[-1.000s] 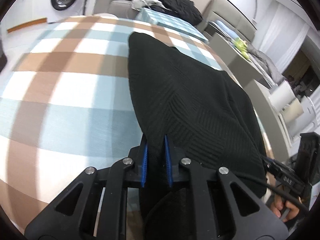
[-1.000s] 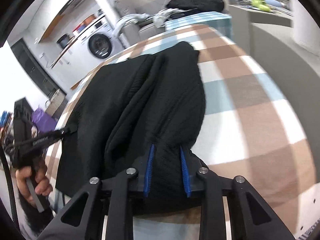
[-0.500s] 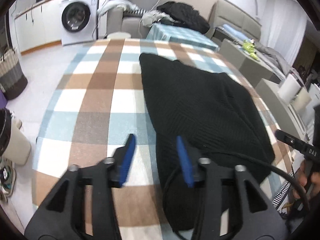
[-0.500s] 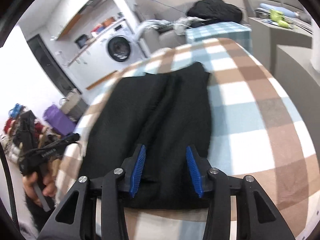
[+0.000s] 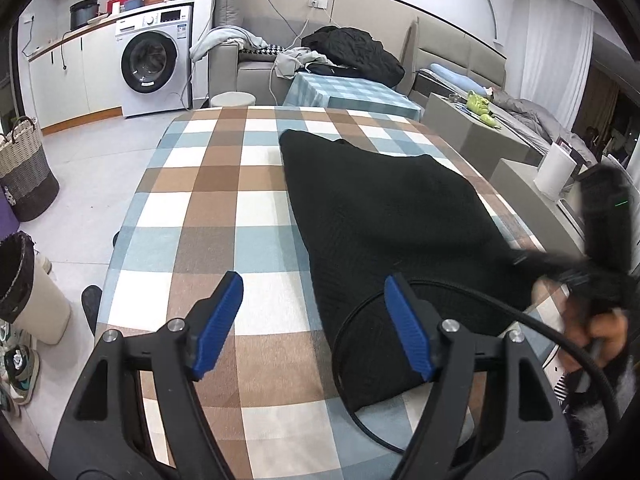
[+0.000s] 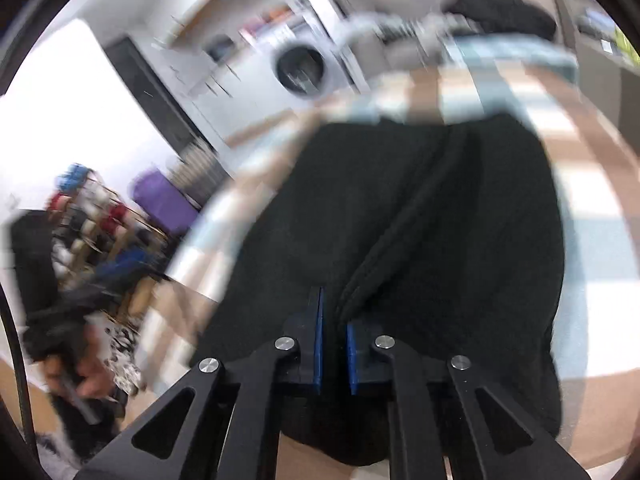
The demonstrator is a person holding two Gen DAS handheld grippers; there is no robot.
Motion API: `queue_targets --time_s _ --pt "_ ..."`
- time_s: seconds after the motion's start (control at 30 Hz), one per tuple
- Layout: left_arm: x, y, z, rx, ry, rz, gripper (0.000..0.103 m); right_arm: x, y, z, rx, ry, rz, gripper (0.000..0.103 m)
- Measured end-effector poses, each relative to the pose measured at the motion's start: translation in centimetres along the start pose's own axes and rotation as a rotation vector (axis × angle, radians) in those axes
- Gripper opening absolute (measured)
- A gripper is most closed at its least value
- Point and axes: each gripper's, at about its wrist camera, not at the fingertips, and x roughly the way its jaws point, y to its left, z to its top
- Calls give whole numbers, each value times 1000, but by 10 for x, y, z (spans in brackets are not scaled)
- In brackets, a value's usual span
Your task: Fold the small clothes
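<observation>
A black knit garment (image 5: 392, 220) lies folded lengthwise on the checked tablecloth (image 5: 208, 216). My left gripper (image 5: 316, 320) is open and empty, raised above the cloth's near left edge. In the blurred right wrist view the garment (image 6: 420, 208) fills the middle, with a ridge of fabric running up from the jaws. My right gripper (image 6: 333, 344) has its blue pads nearly together at the garment's near edge, with the ridge ending at them. The right gripper also shows in the left wrist view (image 5: 600, 248), blurred, at the garment's right edge.
A black cable (image 5: 360, 360) loops over the near end of the garment. A washing machine (image 5: 154, 62), a sofa with piled clothes (image 5: 348, 54) and a low table (image 5: 348, 90) stand beyond the table. Baskets (image 5: 24, 176) stand on the floor at left.
My left gripper let go of the garment, opened wide and pulled back and up. My right gripper opened, then closed again on the near edge while moving fast.
</observation>
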Motion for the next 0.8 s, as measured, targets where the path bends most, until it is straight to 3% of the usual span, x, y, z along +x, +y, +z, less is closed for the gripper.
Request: queue_targets --time_s 0.1,0.17,0.23,0.3,0.4,0.43,0.47,0.7,0.8 --pt "1 -2 2 5 -3 -9 71 -32 6 3 -51 -62 -115 8" --pt "5 -5 3 11 -3 -18 71 -24 -12 -4 -39 -9 -245 8" --pt "12 -10 2 16 11 -30 71 -8 -31 -12 10 80 -287 10" --pt "18 -16 1 26 27 -39 71 7 -48 -18 65 175 -272 12" --pt "27 -23 -2 43 48 -50 71 5 -63 -9 110 173 -167 36" --pt "30 -25 -2 46 54 -55 71 6 -70 0 119 154 -130 48" --pt "32 -27 -3 48 57 -59 71 7 -74 8 125 145 -117 51" --pt "58 -34 2 52 91 -71 71 72 -121 68 186 197 -129 51" --pt "67 -37 4 48 106 -80 71 90 -128 79 177 228 -163 23"
